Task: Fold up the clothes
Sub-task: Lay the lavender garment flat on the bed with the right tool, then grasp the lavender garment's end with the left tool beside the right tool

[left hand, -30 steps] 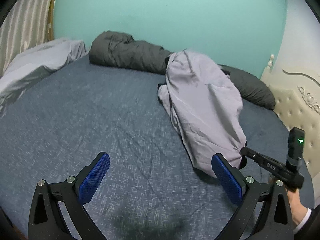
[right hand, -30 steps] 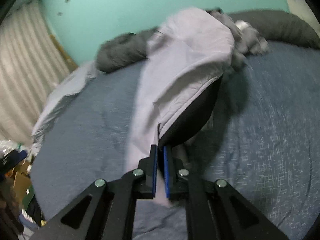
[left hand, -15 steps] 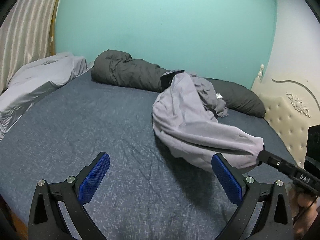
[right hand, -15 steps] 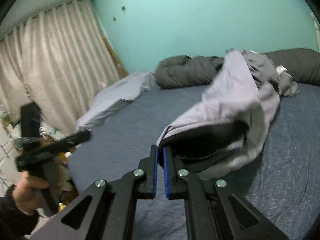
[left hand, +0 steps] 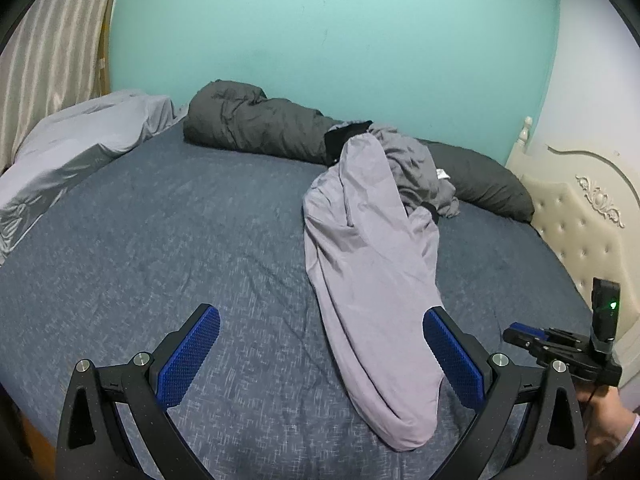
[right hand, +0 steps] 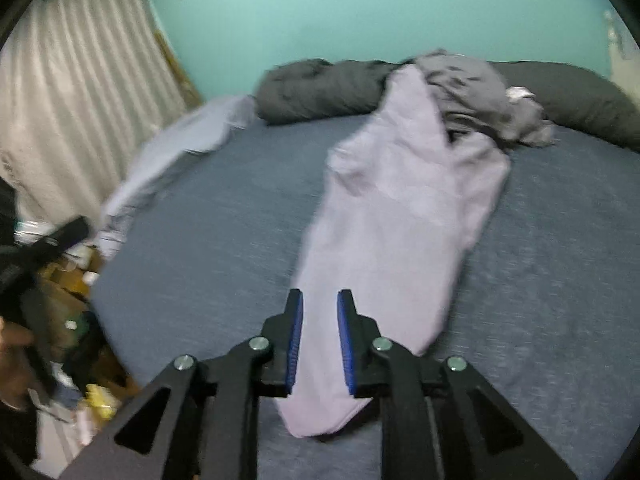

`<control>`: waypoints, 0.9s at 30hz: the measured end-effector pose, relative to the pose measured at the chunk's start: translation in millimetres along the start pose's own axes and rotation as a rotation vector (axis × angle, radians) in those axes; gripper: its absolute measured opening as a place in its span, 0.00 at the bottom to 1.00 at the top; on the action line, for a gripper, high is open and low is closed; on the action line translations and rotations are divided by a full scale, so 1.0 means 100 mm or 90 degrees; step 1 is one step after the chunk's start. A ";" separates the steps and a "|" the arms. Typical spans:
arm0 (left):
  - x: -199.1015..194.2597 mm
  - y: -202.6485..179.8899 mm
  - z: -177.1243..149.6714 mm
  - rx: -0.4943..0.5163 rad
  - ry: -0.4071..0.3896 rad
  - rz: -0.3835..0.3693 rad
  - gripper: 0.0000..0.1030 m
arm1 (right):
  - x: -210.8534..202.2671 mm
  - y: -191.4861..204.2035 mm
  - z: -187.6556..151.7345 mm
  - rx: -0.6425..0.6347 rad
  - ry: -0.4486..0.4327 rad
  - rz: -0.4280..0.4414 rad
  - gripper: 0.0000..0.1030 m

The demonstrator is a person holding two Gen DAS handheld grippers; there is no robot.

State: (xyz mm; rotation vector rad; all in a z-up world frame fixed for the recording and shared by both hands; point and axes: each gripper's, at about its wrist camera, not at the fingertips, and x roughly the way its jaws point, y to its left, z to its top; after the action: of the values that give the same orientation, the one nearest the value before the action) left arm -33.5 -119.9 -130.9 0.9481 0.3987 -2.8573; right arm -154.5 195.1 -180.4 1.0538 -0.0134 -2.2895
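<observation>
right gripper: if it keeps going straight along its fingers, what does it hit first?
Most likely the lilac garment lying on the bed. The right gripper, jaws opening with nothing pinched, points down at its near end; depth is uncertain.

dark duvet (left hand: 256,124) | headboard (left hand: 588,216) | curtain (right hand: 76,92) | teal wall (left hand: 332,28)

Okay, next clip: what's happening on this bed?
A person with a gripper in each hand is folding clothes. A light grey garment lies stretched along the blue bed, its far end on a darker grey pile. The right gripper is opening just above the garment's near end, nothing pinched. The left gripper is wide open and empty.
</observation>
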 end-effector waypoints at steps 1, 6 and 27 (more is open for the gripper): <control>0.04 0.00 -0.01 0.001 0.004 0.001 1.00 | 0.00 -0.08 -0.05 -0.001 0.004 -0.019 0.27; 0.17 0.00 -0.08 0.003 0.018 0.001 1.00 | 0.27 -0.45 -0.30 0.006 0.072 -0.077 0.47; 0.84 0.06 -0.58 0.027 0.130 -0.045 1.00 | 1.36 -1.08 -0.68 0.244 0.127 0.018 0.55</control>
State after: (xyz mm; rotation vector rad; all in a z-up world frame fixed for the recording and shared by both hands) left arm -66.1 -110.7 -227.5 1.2633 0.3983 -2.8514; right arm -231.4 226.3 -346.7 1.4598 -0.3973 -2.1951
